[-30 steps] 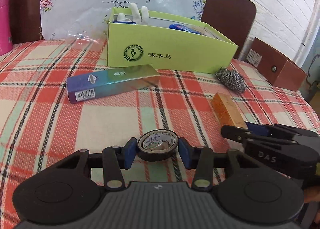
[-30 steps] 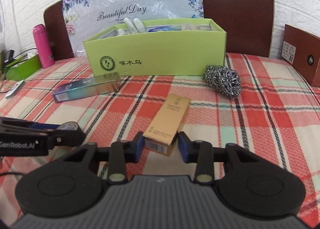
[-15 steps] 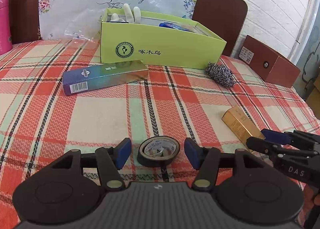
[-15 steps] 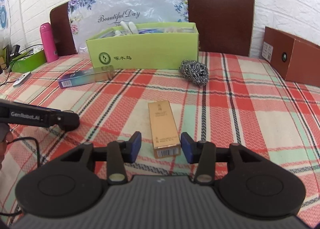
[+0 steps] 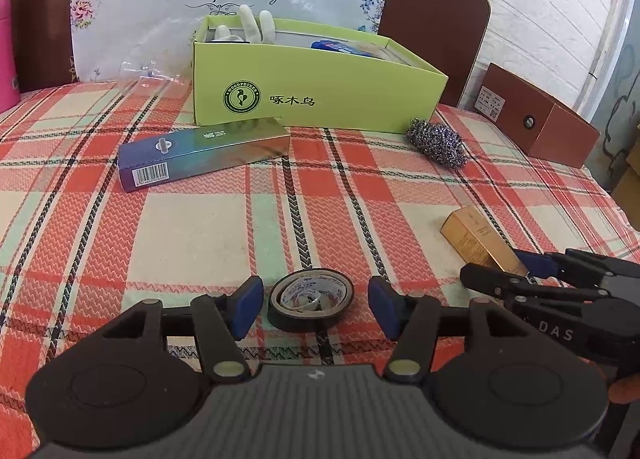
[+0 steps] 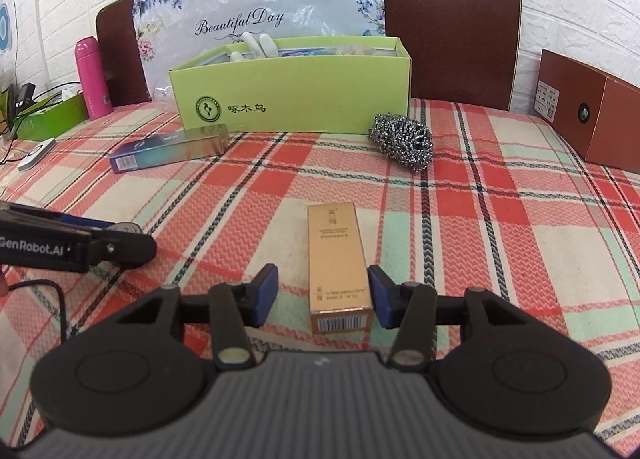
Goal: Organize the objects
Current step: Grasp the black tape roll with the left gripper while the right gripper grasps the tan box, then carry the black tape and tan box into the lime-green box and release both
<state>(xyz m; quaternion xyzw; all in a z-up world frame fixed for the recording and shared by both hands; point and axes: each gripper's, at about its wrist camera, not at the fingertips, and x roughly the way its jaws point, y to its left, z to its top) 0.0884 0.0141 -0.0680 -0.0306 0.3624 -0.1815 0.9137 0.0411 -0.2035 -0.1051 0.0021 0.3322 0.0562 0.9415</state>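
My left gripper (image 5: 314, 307) is open, its blue pads on either side of a black tape roll (image 5: 311, 301) lying flat on the plaid cloth, clear of it. My right gripper (image 6: 323, 296) is open around the near end of a gold box (image 6: 340, 263) lying on the cloth; the right pad is close to the box, the left pad apart. The gold box also shows in the left wrist view (image 5: 482, 241). A green open box (image 5: 316, 89) with white gloves and other items stands at the back, also seen in the right wrist view (image 6: 292, 93).
A blue-gold long carton (image 5: 204, 153) and a steel scourer (image 5: 436, 142) lie in front of the green box. A brown box (image 6: 592, 107) stands at the right, a pink bottle (image 6: 93, 79) and green tray (image 6: 52, 117) at the left. Chairs behind.
Both grippers have opened and let go: the tape roll and the gold box now lie on the cloth. Both grippers have drawn back slightly.
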